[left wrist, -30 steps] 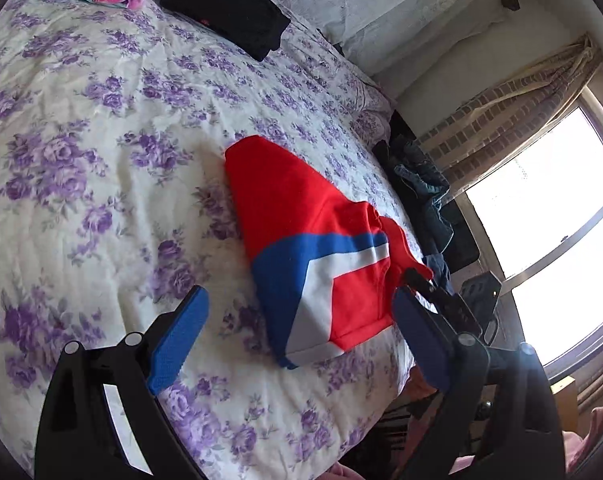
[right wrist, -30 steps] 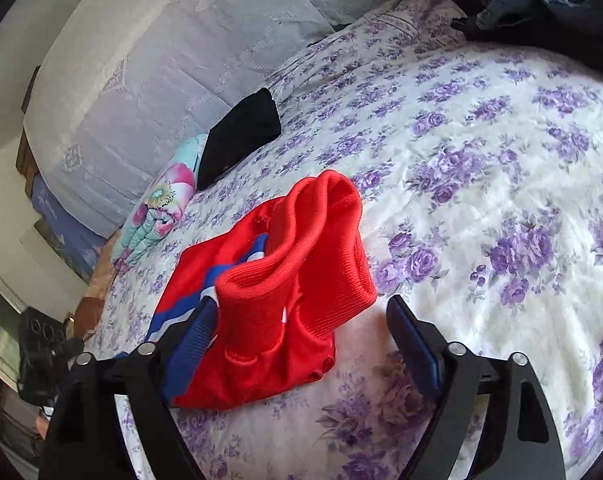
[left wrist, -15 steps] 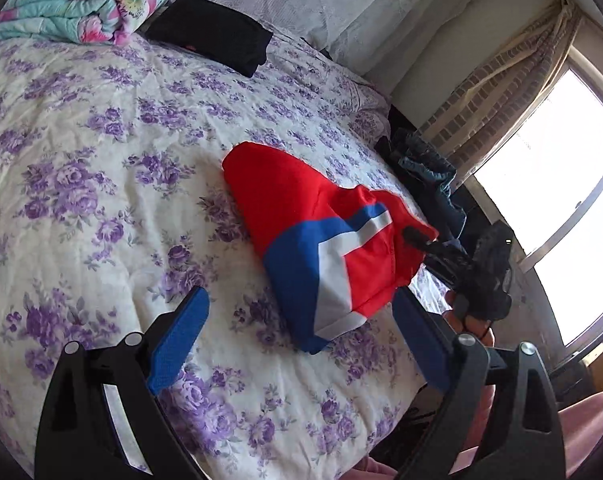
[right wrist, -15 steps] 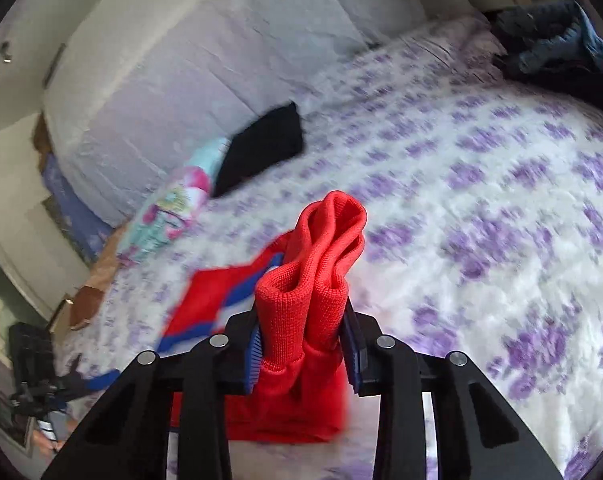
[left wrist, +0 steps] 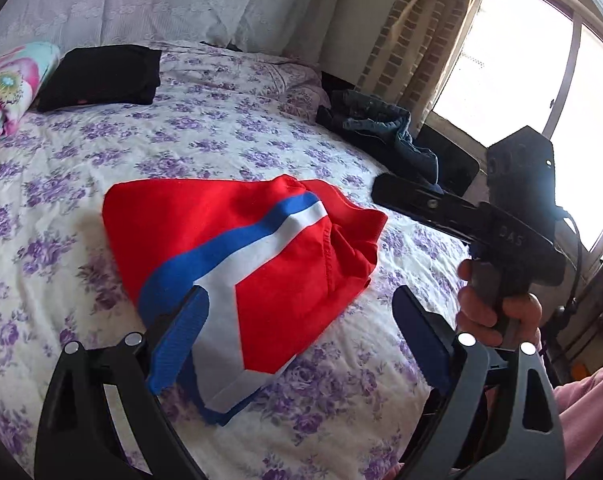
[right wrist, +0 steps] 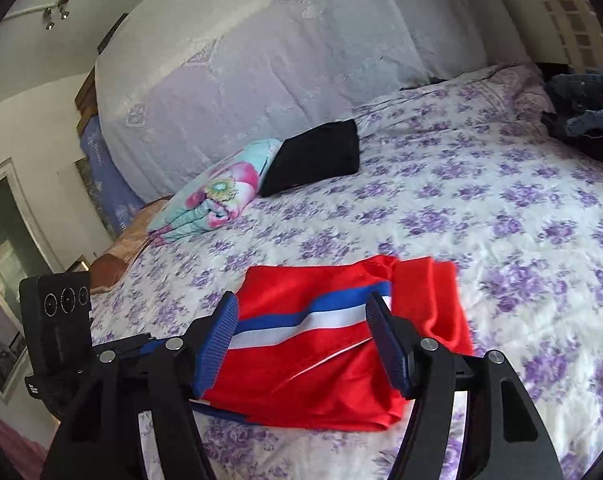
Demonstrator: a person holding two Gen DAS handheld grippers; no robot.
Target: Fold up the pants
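Raised letters "DAS" can be read on the right gripper [left wrist: 395, 194] body

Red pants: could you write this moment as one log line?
red pants folded on bed | left gripper open | right gripper open, holding nothing

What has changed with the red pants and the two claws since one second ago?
The right claw shut on the waistband end of the red pants, lifted it, then let go; it is open now, and that end lies flat again on the bed. The left claw stayed open and held nothing.
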